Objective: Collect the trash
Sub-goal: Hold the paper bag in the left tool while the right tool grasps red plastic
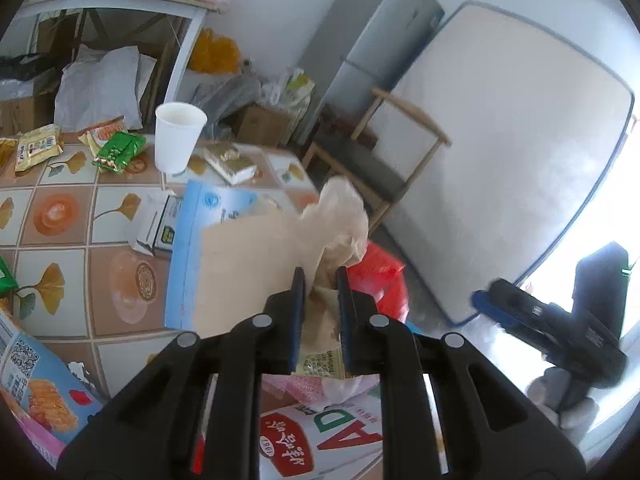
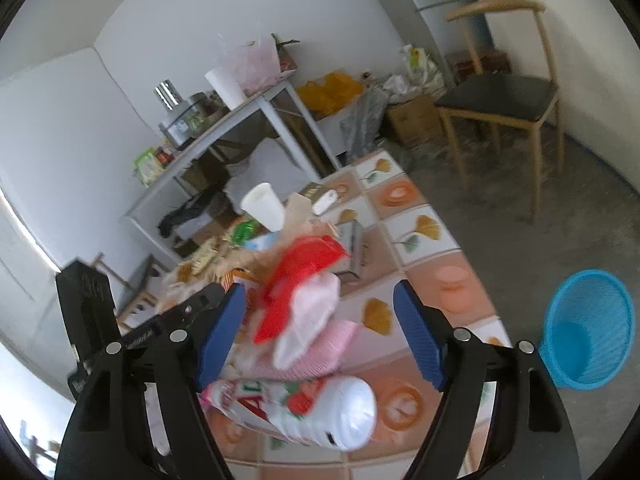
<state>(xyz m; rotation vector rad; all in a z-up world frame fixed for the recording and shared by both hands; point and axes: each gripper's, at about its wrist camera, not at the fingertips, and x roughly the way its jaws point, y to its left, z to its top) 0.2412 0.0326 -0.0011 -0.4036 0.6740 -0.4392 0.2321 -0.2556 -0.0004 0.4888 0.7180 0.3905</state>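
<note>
My left gripper (image 1: 320, 276) is shut on a crumpled beige paper wad (image 1: 340, 216), held above the tiled table (image 1: 60, 216). Under it lie a red wrapper (image 1: 380, 276), a torn blue-and-tan carton (image 1: 208, 256) and a white milk bottle (image 1: 332, 432). My right gripper (image 2: 320, 300) is open and empty above the trash pile: the red wrapper (image 2: 304, 268), a pink pouch (image 2: 320, 348) and the milk bottle (image 2: 320, 412). The right gripper also shows in the left wrist view (image 1: 532, 320), off the table's edge. A blue mesh bin (image 2: 588, 332) stands on the floor at the right.
A white paper cup (image 1: 176, 136), green and yellow snack packets (image 1: 118, 150) and small boxes (image 1: 232, 162) lie on the table. A wooden chair (image 2: 504, 96), a mattress (image 1: 500, 152), a fridge (image 1: 372, 40) and a cluttered side table (image 2: 224, 128) stand around.
</note>
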